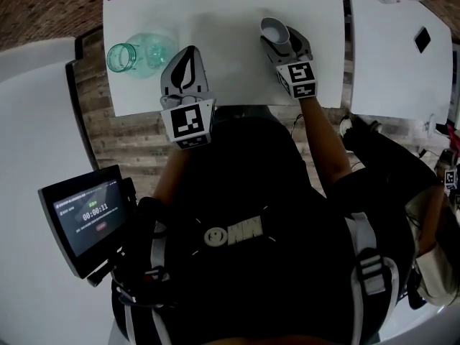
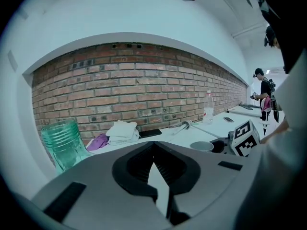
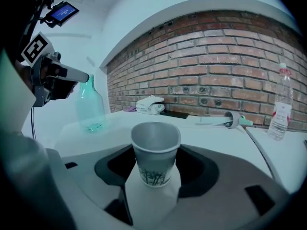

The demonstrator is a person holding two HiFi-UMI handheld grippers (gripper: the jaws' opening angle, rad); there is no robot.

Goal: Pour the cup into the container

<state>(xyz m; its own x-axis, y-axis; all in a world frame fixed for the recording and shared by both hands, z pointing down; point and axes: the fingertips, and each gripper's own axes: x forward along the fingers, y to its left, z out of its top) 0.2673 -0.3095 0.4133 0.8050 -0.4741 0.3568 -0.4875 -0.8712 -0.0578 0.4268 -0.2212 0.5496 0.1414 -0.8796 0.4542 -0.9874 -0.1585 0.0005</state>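
Gripping the paper cup (image 3: 154, 159) between its jaws, the right gripper (image 1: 279, 39) sits at three o'clock of the left gripper (image 1: 188, 54), whose jaws are closed and empty. The green jar (image 1: 138, 54) stands at the left gripper's ten o'clock.

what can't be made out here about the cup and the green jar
Cup contents: in the right gripper view its own near wall hides the bottom; in the head view the inside is too small and pale.
Green jar base: in the left gripper view the left gripper body covers it.
Whether the jar holds liquid: the glass is tinted, and it is too small in the right gripper and head views.
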